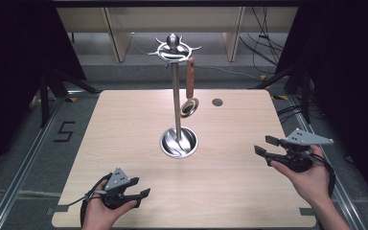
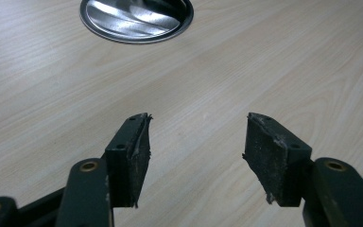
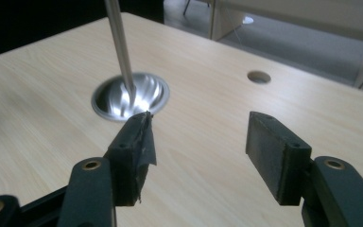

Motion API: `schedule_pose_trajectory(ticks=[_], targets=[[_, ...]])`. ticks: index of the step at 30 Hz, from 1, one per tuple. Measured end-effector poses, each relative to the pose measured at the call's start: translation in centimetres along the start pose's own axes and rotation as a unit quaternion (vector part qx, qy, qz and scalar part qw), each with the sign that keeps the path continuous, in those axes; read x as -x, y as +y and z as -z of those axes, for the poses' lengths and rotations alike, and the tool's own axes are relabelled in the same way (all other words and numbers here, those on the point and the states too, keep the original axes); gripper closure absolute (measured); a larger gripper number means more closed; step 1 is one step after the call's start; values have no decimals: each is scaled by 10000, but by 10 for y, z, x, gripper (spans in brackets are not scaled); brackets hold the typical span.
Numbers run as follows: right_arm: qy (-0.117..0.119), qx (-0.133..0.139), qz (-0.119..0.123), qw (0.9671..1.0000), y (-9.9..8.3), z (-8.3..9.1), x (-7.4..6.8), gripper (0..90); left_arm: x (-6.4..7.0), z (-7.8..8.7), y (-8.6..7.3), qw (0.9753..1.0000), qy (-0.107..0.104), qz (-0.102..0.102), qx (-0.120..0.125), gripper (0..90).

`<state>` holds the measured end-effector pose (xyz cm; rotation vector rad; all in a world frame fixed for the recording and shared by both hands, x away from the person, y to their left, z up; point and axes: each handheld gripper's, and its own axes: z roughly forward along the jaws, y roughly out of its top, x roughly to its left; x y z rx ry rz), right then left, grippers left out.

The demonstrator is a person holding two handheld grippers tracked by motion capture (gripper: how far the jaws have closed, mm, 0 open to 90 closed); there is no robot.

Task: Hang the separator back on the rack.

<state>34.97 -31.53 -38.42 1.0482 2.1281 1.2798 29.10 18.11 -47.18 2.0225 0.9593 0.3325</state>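
A steel utensil stand (image 1: 176,96) rises from a round dished base (image 1: 178,142) in the middle of the wooden table (image 1: 124,124). From a hook on its top ring (image 1: 173,49) hangs a ladle (image 1: 190,91) with a brown wooden handle and a small steel bowl. My left gripper (image 1: 141,188) is open near the table's front left, held in a hand, with nothing between its pads (image 2: 137,156). My right gripper (image 1: 264,145) is open at the right edge, jaws pointing left toward the stand. The base (image 3: 130,96) and pole (image 3: 119,42) lie beyond its empty jaws. The base's rim (image 2: 136,20) lies ahead of the left gripper.
A small round cable hole (image 1: 217,102) sits in the table's far right part, also seen as a hole (image 3: 258,76) from the right gripper. Behind the table are wooden furniture legs (image 1: 116,33) and floor cables (image 1: 263,48). Black curtains flank both sides.
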Motion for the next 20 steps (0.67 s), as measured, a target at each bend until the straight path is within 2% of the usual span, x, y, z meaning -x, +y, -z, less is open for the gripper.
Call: schedule_pose_trajectory(ticks=[2,3,4,6,9,10,11,12,14,15,16,17,18,19,20], targets=[[-20,-73,-90,9999,-5,1,2,422,1,0,0,10000,23,29,-7,404],[-55,-94,-116,9999,-11,2,4,420,1,-1,0,10000,16,29,-1,404],[-66,-229,-233,9994,-23,3,7,418,1,-2,0,10000,-2,41,-17,403],[-118,-317,-266,9991,-36,4,11,418,1,-3,-1,9999,15,41,-110,403],[-148,-320,-309,9989,-48,4,15,419,1,-3,-1,9999,26,65,-107,402],[-202,-383,-487,9979,-61,4,16,439,1,-3,-2,9999,30,58,-139,402],[-200,-395,-475,9979,-67,4,20,449,1,-3,-2,9999,30,58,-139,402],[-254,-450,-653,9965,-71,5,20,460,1,-5,-2,9999,48,53,-145,401],[-351,-502,-674,9958,-75,8,27,487,1,-5,-2,9998,41,55,-167,401],[-392,-496,-765,9951,-77,9,29,529,1,-6,-1,9998,51,89,-149,401],[-390,-501,-922,9937,-78,11,30,580,0,-6,-1,9999,22,38,-147,401],[-390,-501,-922,9937,-78,11,30,580,0,-6,-1,9999,22,38,-147,401],[-370,-554,-871,9940,-79,11,29,661,-1,-6,-1,9999,41,16,-105,401],[-372,-675,-820,9937,-78,11,26,687,0,-7,-1,9997,78,196,-80,401],[-411,-650,-542,9956,-78,10,26,721,0,-7,-1,9997,78,196,-80,401]])
